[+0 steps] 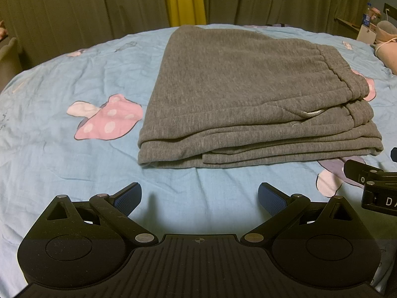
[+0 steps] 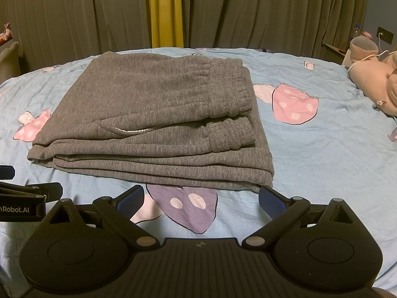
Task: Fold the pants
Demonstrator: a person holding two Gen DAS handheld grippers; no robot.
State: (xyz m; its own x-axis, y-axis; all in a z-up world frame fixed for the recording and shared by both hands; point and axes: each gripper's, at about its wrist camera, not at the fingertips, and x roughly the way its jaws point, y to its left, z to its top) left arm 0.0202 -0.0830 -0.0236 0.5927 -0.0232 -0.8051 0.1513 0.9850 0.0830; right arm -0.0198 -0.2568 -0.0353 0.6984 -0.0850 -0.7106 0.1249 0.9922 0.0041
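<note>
Grey knit pants point(image 1: 243, 99) lie folded into a thick stacked rectangle on the blue bedsheet point(image 1: 74, 79), with the elastic waistband on top at the right and a white drawstring showing. They also show in the right wrist view point(image 2: 153, 124). My left gripper point(image 1: 199, 198) is open and empty, just short of the stack's near edge. My right gripper point(image 2: 201, 201) is open and empty, its right fingertip point(image 2: 270, 201) close to the stack's near right corner. Each gripper shows at the edge of the other's view.
The bedsheet point(image 2: 322, 161) has pink and purple dotted mushroom prints. A pink plush toy point(image 2: 372, 79) lies at the far right of the bed. Olive and yellow curtains point(image 2: 166, 10) hang behind the bed. A shelf with bottles point(image 1: 367, 17) is at the right.
</note>
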